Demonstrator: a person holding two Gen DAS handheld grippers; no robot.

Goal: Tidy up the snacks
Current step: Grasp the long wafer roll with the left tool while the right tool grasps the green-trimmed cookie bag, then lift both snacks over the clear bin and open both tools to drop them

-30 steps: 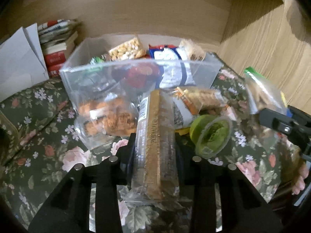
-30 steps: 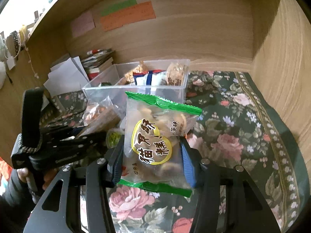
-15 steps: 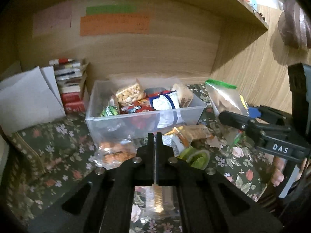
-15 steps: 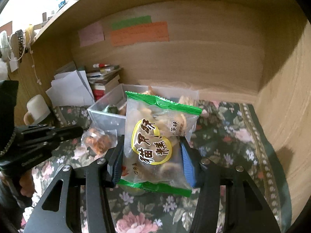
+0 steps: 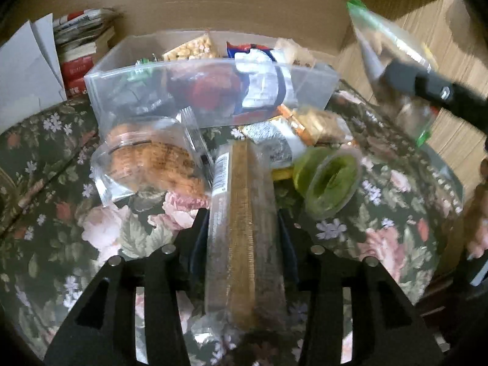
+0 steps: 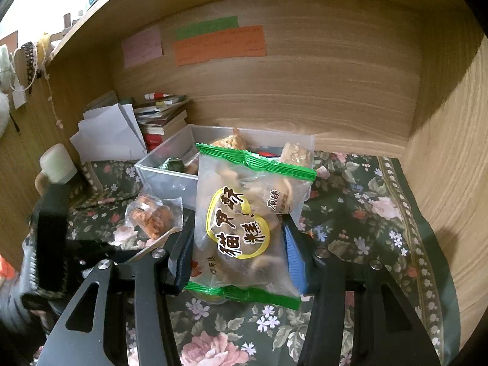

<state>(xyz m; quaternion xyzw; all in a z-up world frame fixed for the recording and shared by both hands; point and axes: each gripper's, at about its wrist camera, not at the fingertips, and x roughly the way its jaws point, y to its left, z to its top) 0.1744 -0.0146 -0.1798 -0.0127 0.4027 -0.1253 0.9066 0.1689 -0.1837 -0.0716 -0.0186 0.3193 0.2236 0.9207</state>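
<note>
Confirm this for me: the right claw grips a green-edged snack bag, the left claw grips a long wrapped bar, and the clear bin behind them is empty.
Not empty. The left wrist view shows the clear bin holding several snack packets. The rest stands: the right claw grips the green-edged snack bag, and the left claw grips the long wrapped bar.

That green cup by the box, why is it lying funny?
The green cup lies tipped on its side on the flowered cloth, its mouth facing the camera, outside the clear box. Nothing looks spilled.
</note>
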